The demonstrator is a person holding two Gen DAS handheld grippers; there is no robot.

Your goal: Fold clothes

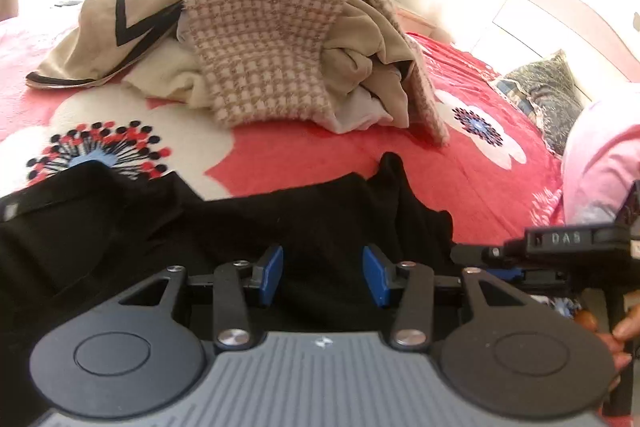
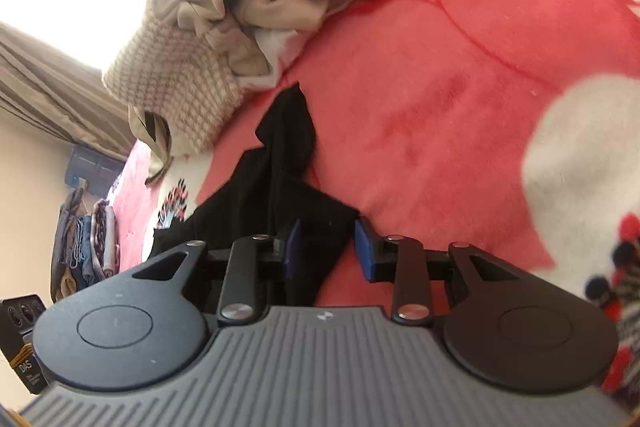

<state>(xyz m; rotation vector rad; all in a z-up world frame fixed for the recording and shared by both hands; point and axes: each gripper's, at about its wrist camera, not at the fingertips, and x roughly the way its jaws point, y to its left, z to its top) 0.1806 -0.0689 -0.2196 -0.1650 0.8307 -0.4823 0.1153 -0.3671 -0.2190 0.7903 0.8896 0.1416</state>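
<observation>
So the black garment (image 1: 240,227) is lying rumpled on the bed, on top of a red blanket (image 1: 460,163) with big white flowers, close to the near edge. One pointy bit of it sticks up toward the pile of clothes behind it.

The left gripper (image 1: 323,277) hangs right over the black fabric with its blue-padded jaws spread wide, nothing between them. The right gripper (image 2: 327,247) sits at the garment's corner, jaws also spread apart, with the black cloth running in between them but not pinched. In the left view you can see the right gripper poking in from the side, with fingers (image 1: 624,331) of the person's hand wrapped around it.

Behind the garment there's a heap: a beige houndstooth knit (image 1: 264,27) draped over some tan clothes (image 1: 372,67), plus a cream piece with black stripes (image 1: 116,23) on the left. A patterned blue-grey pillow (image 1: 548,95) sits near the headboard.
</observation>
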